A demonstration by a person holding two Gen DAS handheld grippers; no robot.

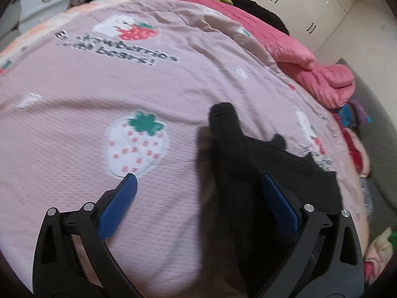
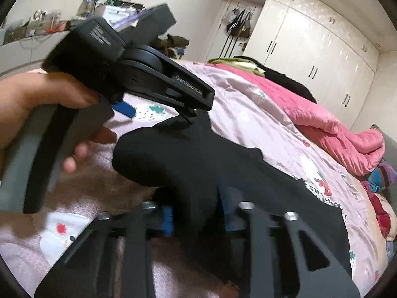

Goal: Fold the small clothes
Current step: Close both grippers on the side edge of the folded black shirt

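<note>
Black garment (image 2: 198, 164) pinched on the strawberry bedspread (image 1: 74, 114)

The right gripper (image 2: 198, 219) clamps the garment's near fold; the left gripper (image 1: 198, 186) gapes wide above the bedspread, holding nothing, the garment under its right finger. Beyond lies a pink quilt (image 1: 317, 74), then white wardrobes (image 2: 310, 49).

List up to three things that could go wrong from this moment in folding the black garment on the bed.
1. The right hand-held gripper pinches only a narrow bunch of the small black fabric garment, so it may slip out or fold crooked.
2. The left hand-held gripper is open, with one fingertip over the pink strawberry-print quilted bedspread; closing might catch the bedspread too.
3. The two tools sit close together and could knock.
</note>
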